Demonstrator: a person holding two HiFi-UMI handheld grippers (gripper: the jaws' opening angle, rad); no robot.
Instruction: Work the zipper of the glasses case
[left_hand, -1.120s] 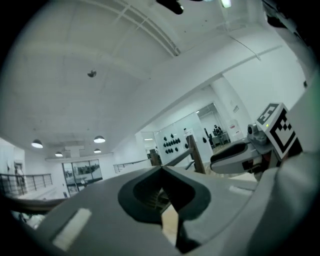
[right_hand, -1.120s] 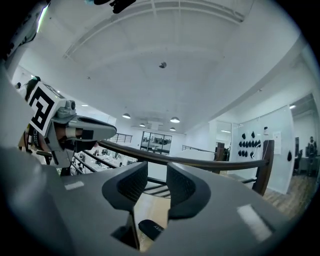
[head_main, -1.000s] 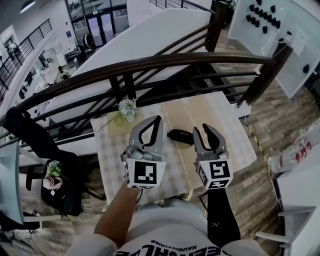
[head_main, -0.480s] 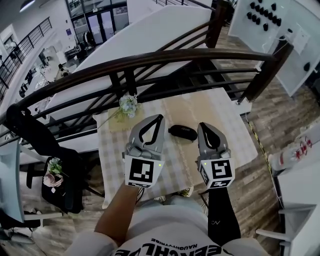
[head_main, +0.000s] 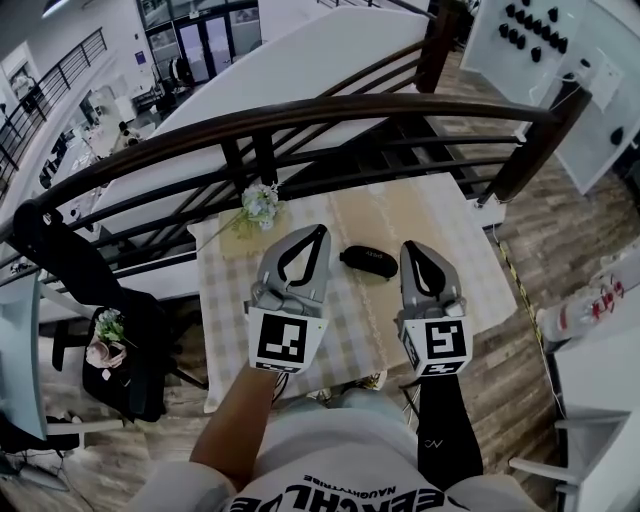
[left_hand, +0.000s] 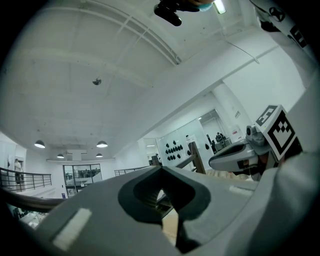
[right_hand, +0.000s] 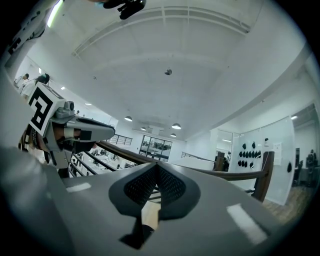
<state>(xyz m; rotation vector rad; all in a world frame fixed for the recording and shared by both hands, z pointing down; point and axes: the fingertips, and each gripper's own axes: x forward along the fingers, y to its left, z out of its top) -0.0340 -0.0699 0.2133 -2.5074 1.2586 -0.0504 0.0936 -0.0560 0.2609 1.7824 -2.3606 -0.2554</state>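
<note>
Task not started: left tool (head_main: 320, 232) and right tool (head_main: 410, 247) both closed and empty, glasses case (head_main: 368, 260) untouched on tabletop (head_main: 460, 250) just ahead between them, zipper still to work.

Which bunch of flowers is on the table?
The pale bunch on the checked table, far left corner by the railing; the pinkish bunch lies off it, lower left.

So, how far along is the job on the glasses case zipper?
Nothing looks done yet: the glasses case lies untouched on the table. In hand: nothing; the left tongs and right tongs are both shut and empty, held above the table near the case. Left: reach the case, grip the zipper pull, slide it. The zipper's state is too small to see.
</note>
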